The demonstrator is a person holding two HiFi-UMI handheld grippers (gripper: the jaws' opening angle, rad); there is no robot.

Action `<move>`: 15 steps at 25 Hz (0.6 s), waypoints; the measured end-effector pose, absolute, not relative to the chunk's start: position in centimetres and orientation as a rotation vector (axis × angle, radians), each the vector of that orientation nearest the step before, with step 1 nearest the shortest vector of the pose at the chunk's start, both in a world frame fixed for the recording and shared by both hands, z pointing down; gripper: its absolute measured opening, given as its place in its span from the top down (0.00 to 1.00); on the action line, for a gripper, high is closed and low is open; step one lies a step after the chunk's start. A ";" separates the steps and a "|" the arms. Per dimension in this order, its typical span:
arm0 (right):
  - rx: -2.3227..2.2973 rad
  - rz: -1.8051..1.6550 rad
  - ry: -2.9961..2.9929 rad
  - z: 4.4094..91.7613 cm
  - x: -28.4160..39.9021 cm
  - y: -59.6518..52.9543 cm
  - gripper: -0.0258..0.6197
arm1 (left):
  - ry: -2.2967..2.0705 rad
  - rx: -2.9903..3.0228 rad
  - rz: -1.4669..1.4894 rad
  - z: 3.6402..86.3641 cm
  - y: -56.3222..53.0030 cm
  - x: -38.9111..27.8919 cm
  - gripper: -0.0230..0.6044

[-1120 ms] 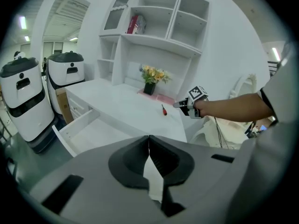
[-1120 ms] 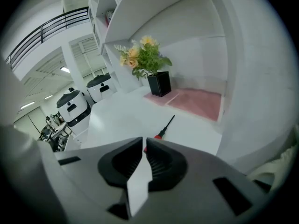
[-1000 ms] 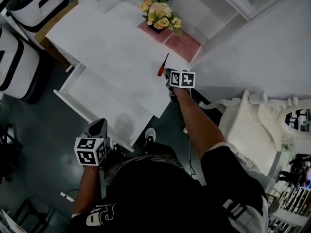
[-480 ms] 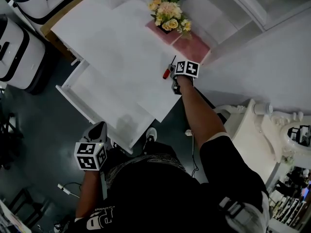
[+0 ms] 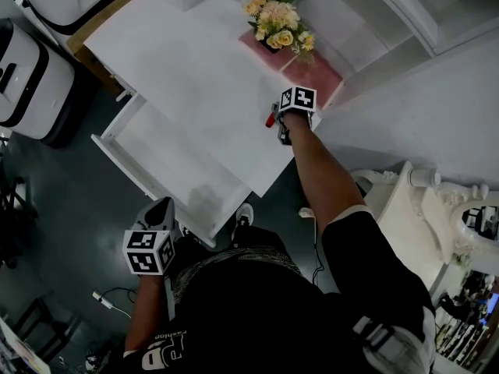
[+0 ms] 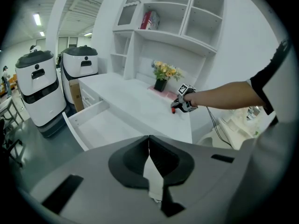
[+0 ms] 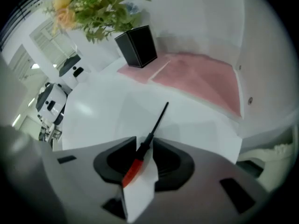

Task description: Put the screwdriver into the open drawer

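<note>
One screwdriver, one open drawer — two claws.

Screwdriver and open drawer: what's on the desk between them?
Nothing: the head view shows only bare white desktop between the screwdriver and the drawer.

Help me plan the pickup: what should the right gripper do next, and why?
Probably close on the screwdriver: the right gripper's jaws have just been opening and now straddle its red handle, which lies on the desk, not yet gripped.
</note>
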State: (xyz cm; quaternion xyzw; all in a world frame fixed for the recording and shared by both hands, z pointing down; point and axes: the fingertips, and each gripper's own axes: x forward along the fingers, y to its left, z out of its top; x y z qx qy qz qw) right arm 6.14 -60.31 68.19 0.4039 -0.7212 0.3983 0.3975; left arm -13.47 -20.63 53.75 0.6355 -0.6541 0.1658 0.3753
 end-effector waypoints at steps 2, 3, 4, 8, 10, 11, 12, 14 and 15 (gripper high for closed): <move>0.985 0.937 -1.805 68.2 5.6 -60.1 0.79 | -1.669 1.629 0.435 53.9 -20.5 -13.5 0.94; 0.973 0.920 -1.801 68.1 5.3 -60.0 0.80 | -1.668 1.631 0.439 53.9 -20.5 -13.5 0.94; 0.965 0.915 -1.802 68.1 5.1 -60.0 0.81 | -1.669 1.632 0.440 53.8 -20.4 -13.6 0.94; 0.946 0.907 -1.824 68.2 4.3 -59.9 0.85 | -1.675 1.627 0.432 53.5 -20.1 -14.2 0.94; 0.934 0.888 -1.831 68.1 4.0 -59.7 0.86 | -1.679 1.622 0.429 53.5 -19.8 -14.6 0.94; 0.926 0.876 -1.836 68.1 3.8 -59.7 0.86 | -1.681 1.618 0.429 53.5 -19.6 -14.8 0.94; 0.916 0.860 -1.843 68.0 3.6 -59.6 0.86 | -1.682 1.615 0.429 53.6 -19.5 -15.0 0.94; 0.892 0.830 -1.864 68.0 3.2 -59.4 0.86 | -1.681 1.610 0.429 53.6 -19.3 -15.3 0.94; 0.882 0.821 -1.875 67.9 3.0 -59.3 0.86 | -1.680 1.610 0.428 53.6 -19.2 -15.4 0.94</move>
